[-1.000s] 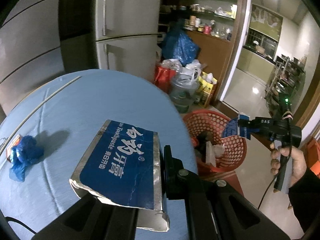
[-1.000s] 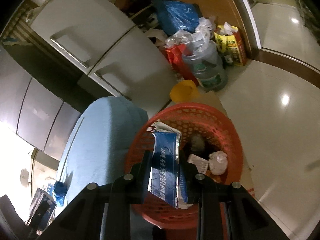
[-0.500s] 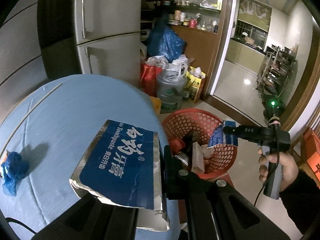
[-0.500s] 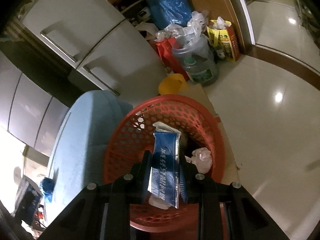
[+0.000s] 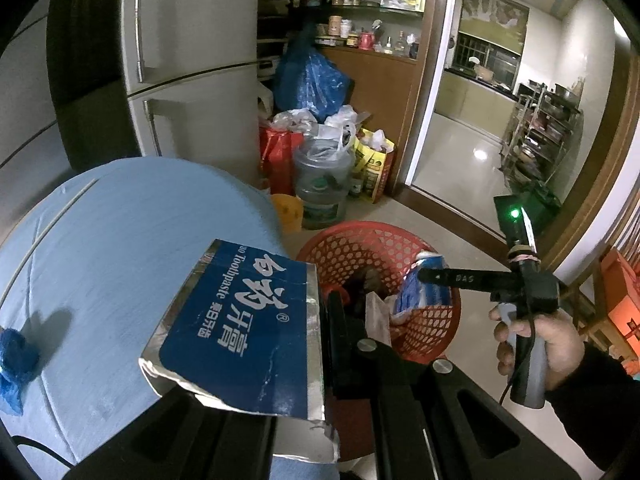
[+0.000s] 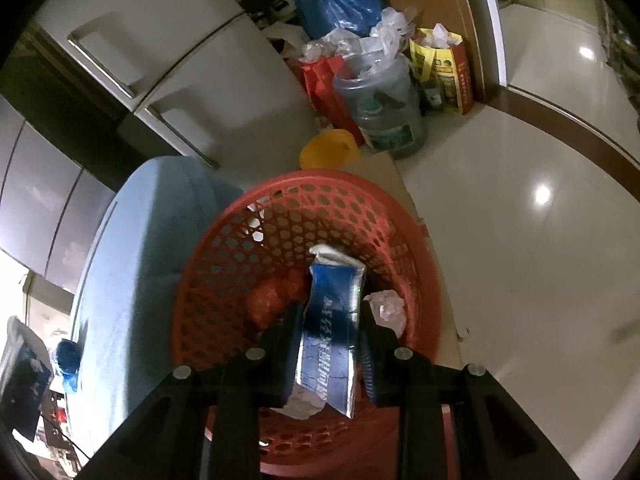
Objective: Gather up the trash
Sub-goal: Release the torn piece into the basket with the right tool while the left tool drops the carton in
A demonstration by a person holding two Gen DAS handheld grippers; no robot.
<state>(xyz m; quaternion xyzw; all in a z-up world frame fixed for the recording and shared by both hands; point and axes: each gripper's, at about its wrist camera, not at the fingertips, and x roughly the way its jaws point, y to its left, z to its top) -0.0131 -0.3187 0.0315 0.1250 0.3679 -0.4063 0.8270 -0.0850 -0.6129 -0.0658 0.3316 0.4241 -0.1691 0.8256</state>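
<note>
The left gripper (image 5: 320, 320) is clamped on a flattened blue-and-silver toothpaste carton (image 5: 240, 320) above the round blue table (image 5: 120, 232). Beyond, the right gripper (image 6: 330, 344), jaws opening, has a second crumpled blue carton (image 6: 332, 320) between them, over the red perforated plastic basket (image 6: 280, 208).

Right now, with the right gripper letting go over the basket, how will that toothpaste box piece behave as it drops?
The box piece looks like thin torn foil-lined card, so probably light and may flutter. The right gripper is opening above the red basket, so it should land inside. Creased edges suggest it crumples easily.
</note>
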